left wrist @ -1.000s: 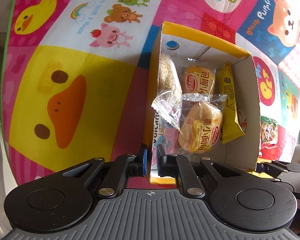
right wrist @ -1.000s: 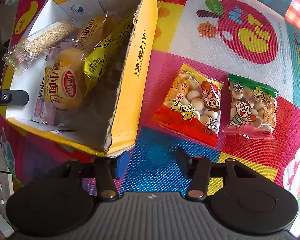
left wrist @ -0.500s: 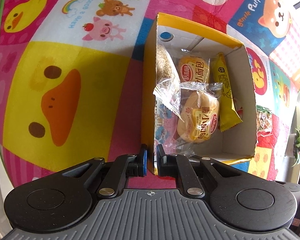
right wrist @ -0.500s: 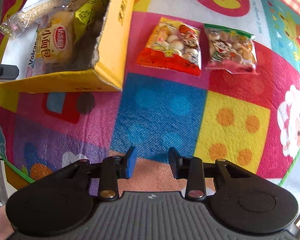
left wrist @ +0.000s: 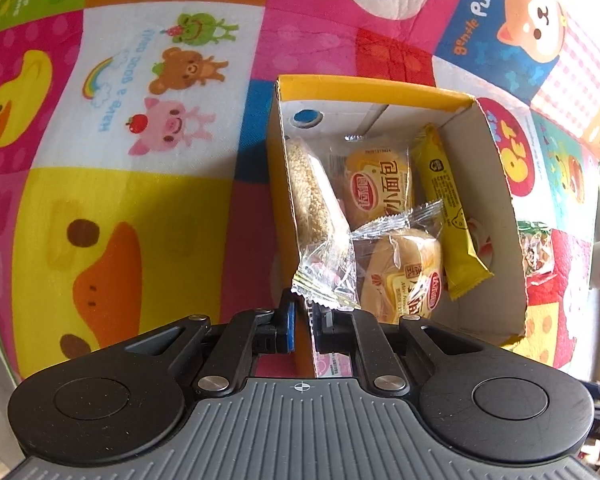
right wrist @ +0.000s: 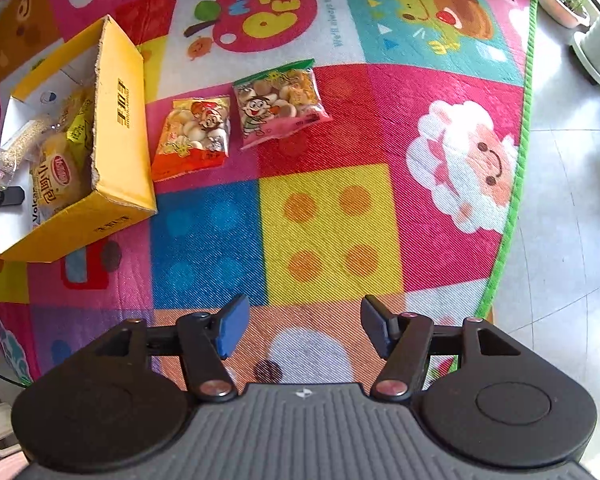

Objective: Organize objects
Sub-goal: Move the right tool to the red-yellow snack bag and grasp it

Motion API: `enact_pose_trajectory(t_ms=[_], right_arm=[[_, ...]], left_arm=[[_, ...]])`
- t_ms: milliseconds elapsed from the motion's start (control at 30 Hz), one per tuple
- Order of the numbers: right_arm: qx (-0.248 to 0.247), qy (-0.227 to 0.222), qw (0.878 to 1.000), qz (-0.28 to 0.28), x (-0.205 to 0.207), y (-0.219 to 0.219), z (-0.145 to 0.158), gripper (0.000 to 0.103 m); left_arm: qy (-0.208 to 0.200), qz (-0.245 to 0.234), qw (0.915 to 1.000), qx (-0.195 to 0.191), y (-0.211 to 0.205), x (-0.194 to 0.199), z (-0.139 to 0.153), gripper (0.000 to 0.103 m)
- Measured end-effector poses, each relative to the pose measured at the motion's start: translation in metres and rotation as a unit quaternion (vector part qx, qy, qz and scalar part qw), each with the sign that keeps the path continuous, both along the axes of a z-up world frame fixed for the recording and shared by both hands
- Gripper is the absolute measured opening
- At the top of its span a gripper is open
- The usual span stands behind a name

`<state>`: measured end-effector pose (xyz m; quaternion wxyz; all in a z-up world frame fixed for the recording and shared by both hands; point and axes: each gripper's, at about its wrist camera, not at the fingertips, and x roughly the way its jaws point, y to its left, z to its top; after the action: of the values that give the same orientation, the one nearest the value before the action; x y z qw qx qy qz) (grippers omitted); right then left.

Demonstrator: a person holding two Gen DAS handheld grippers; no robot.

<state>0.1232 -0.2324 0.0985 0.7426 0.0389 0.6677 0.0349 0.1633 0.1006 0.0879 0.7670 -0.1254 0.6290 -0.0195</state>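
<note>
My left gripper (left wrist: 303,328) nearly closed, jaws pinching box wall (left wrist: 304,354); my right gripper (right wrist: 304,330) spread wide, empty, held above mat.

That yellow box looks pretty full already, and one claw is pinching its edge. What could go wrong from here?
1. The left gripper is clamped on the box wall; a pull might tip it or tear the ragged cardboard.
2. The sesame bar leans over that wall, its wrapper at the fingers, so it could slip out.
3. The two bags on the mat lie side by side, so the open right gripper may nudge one while grabbing the other.
</note>
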Motion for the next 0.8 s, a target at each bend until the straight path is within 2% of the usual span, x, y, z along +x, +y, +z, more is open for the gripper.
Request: enact_pose_trajectory(t_ms=[233,433,600,800], right_arm=[[0.067,-0.003,0.998,-0.013,0.064,0.025,-0.004,0.062],[0.102,0.01,0.995,-0.02,0.111,0.046,-0.016,0.062],[0.093,0.019,0.995,-0.031,0.142,0.063,-0.033,0.062],[0.046,0.036,0.998,0.004,0.161,0.085,-0.052,0.062]], left_arm=[[-0.003,0.019,0.9998,0.001,0.001,-0.008,0.003,0.01],[-0.005,0.049,0.9987,0.01,0.016,-0.013,0.006,0.011],[0.009,0.079,0.9965,-0.025,0.028,-0.023,0.003,0.011],[0.039,0.092,0.9946,-0.028,0.021,-0.039,-0.003,0.01]])
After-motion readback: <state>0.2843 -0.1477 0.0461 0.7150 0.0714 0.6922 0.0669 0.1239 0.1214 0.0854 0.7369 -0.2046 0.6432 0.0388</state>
